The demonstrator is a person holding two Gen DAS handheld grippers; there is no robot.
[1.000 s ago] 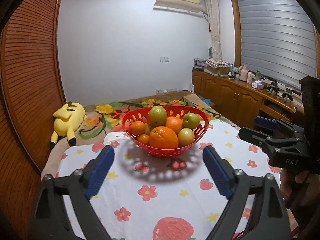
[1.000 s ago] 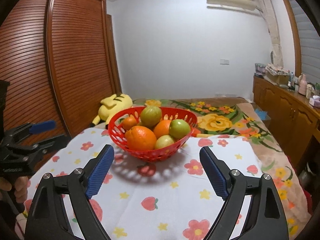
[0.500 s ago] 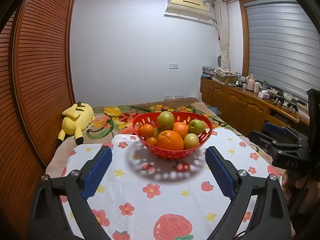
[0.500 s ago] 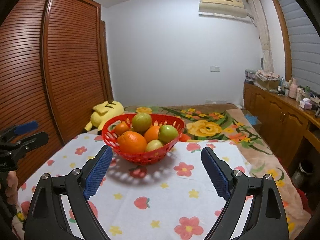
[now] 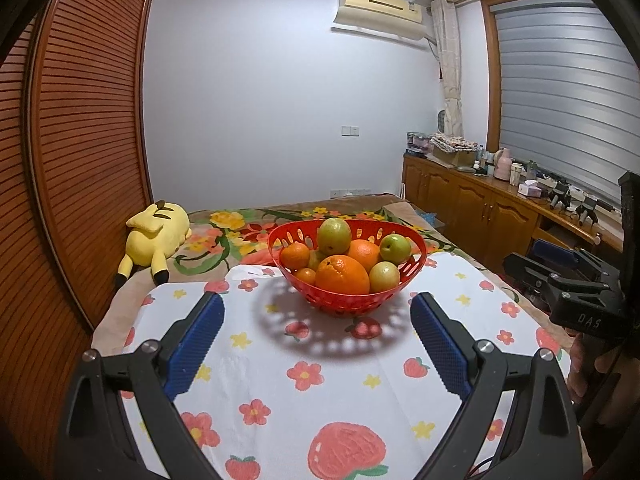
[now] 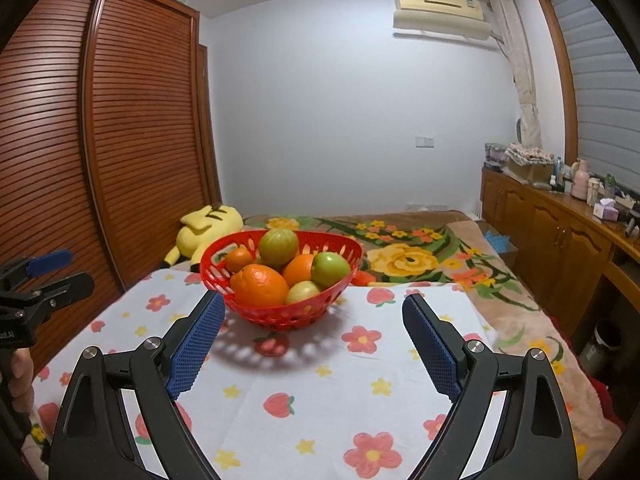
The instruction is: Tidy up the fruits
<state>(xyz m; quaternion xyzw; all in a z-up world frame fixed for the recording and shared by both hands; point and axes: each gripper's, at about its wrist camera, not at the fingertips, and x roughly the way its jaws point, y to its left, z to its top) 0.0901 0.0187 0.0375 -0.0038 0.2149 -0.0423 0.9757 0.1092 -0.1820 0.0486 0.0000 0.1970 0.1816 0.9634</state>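
Note:
A red perforated basket (image 5: 416, 266) (image 6: 344, 284) stands on the flowered tablecloth (image 5: 304, 376) (image 6: 320, 364), piled with fruit: a large orange (image 5: 342, 274) (image 6: 260, 286) in front, smaller oranges and several green fruits (image 5: 334, 235) (image 6: 279, 246). My left gripper (image 5: 318, 320) is open and empty, well short of the basket. My right gripper (image 6: 314, 320) is open and empty, its left fingertip (image 6: 212, 308) close to the basket's near rim. The right gripper shows at the left view's right edge (image 5: 560, 280); the left gripper shows at the right view's left edge (image 6: 40, 284).
A yellow plush toy (image 5: 158, 234) (image 6: 208, 228) lies on the floral bedspread (image 6: 408, 256) behind the table. A slatted wooden wardrobe (image 5: 80, 140) stands left. A wooden cabinet (image 5: 480, 212) with clutter runs along the right wall.
Both grippers have pulled back and tilted up a little, so the basket looks smaller and more of the room shows. Both stay open and empty. The fruit has not moved.

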